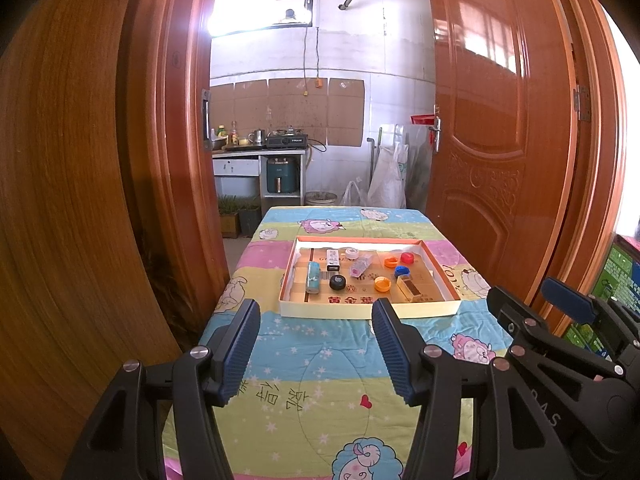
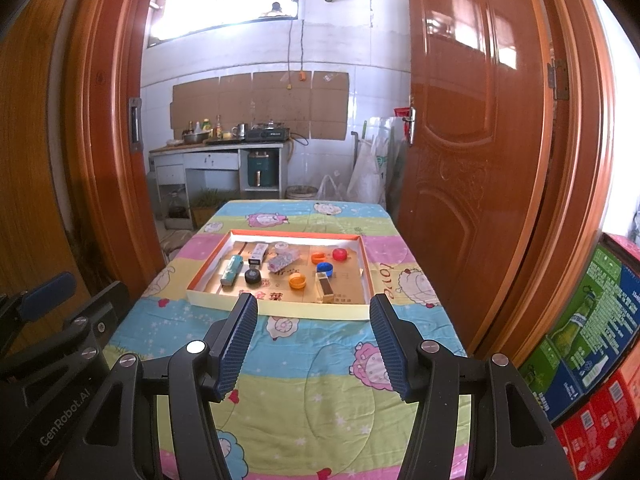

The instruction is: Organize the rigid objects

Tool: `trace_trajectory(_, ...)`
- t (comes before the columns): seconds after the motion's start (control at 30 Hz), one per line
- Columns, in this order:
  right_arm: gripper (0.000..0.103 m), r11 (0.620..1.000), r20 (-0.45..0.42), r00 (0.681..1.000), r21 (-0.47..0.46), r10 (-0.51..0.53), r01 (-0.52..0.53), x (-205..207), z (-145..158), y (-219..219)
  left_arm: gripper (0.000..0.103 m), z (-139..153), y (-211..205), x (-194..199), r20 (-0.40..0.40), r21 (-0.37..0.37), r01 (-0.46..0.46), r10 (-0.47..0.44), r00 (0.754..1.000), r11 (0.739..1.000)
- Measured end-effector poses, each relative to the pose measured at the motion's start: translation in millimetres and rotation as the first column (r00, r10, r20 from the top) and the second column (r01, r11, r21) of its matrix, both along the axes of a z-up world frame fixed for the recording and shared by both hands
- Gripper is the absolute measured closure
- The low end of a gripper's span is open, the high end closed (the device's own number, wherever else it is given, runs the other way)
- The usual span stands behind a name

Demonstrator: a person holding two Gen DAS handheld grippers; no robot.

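Note:
A shallow cardboard tray (image 1: 286, 280) (image 2: 200, 276) with an orange rim lies on the table. It holds several small items: a teal tube (image 1: 313, 277) (image 2: 231, 272), a black round cap (image 1: 337, 282) (image 2: 252, 276), a white box (image 1: 333, 260), an orange cap (image 1: 382, 284) (image 2: 297, 281), a blue cap (image 1: 402, 271) (image 2: 324, 268), a red cap (image 1: 407, 257) (image 2: 339, 254) and a tan box (image 1: 412, 290) (image 2: 325, 288). My left gripper (image 1: 316, 346) is open and empty, short of the tray. My right gripper (image 2: 314, 340) is open and empty, just before the tray's front wall.
The table wears a colourful cartoon cloth (image 1: 320, 380) (image 2: 312, 380). Wooden door leaves (image 1: 500, 120) (image 2: 472, 140) flank it closely. Stacked cartons (image 2: 592, 340) stand at the right. A kitchen counter (image 1: 260, 152) lies beyond. The right gripper's body (image 1: 560, 344) shows in the left wrist view.

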State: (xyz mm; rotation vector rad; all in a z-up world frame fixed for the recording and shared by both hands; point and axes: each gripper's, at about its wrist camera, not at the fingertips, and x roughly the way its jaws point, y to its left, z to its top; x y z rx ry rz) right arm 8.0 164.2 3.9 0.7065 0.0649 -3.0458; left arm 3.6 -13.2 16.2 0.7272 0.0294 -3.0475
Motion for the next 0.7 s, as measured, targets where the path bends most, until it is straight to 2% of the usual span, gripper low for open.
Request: trace_trajectory(0.7,0.043,1.000,0.009,1.000,-0.002,0.000,0.000,-1.6,-1.7,-0.1,0.045,-7.9,2.7,-0.4,0.009,-0.003,0.001,-0.001,1.000,1.000)
